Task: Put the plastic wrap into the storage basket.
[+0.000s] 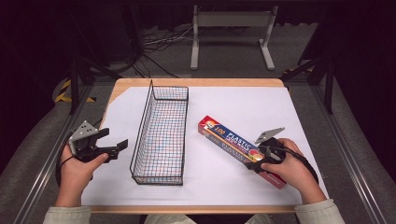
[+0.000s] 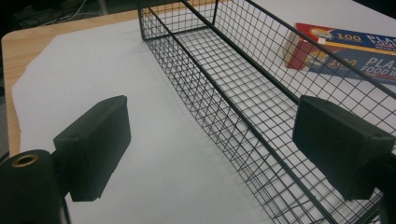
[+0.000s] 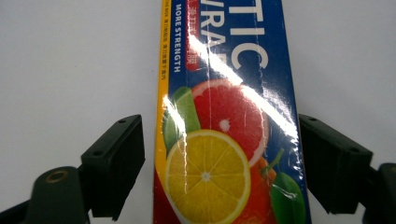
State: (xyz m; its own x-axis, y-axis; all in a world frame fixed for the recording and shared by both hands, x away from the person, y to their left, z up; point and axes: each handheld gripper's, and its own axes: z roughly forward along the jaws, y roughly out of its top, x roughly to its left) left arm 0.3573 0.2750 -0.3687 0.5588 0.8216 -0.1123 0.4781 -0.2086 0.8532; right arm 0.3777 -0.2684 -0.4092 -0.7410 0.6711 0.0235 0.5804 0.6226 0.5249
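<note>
- Step in hand, as it reads: you are lining up a grasp on the wrap box (image 1: 240, 150), most likely to move it into the wire basket (image 1: 161, 135). The grasp is not yet made.
- The wrap box lies flat on the white sheet (image 1: 243, 107), slantwise, to the right of the wire basket and apart from it. Its far end points toward the basket; its near end sits under your right hand (image 1: 285, 165).
- Right gripper (image 3: 219, 154): jaws straddle the near end of the box, over the printed fruit. They stand a little wider than the box. The right-hand jaw looks at or just beside the box edge; the left-hand one shows a slim gap of white sheet. Nothing is clamped yet.
- Left gripper (image 2: 224, 140): jaws wide apart and holding nothing. It hangs over the white sheet just left of the basket's long wall, one jaw seeming to reach over the rim. Touching or not, you cannot tell from these views.
- The basket stands lengthwise on the sheet, with nothing inside it.
- Next move calls for: close the right jaws squarely on the long sides of the box. You hold it near one end, so expect the far end to droop on the lift; grip firmly and turn the box in line with the basket's length before lowering it.
- Keep the left gripper ready to steady the basket.
</note>
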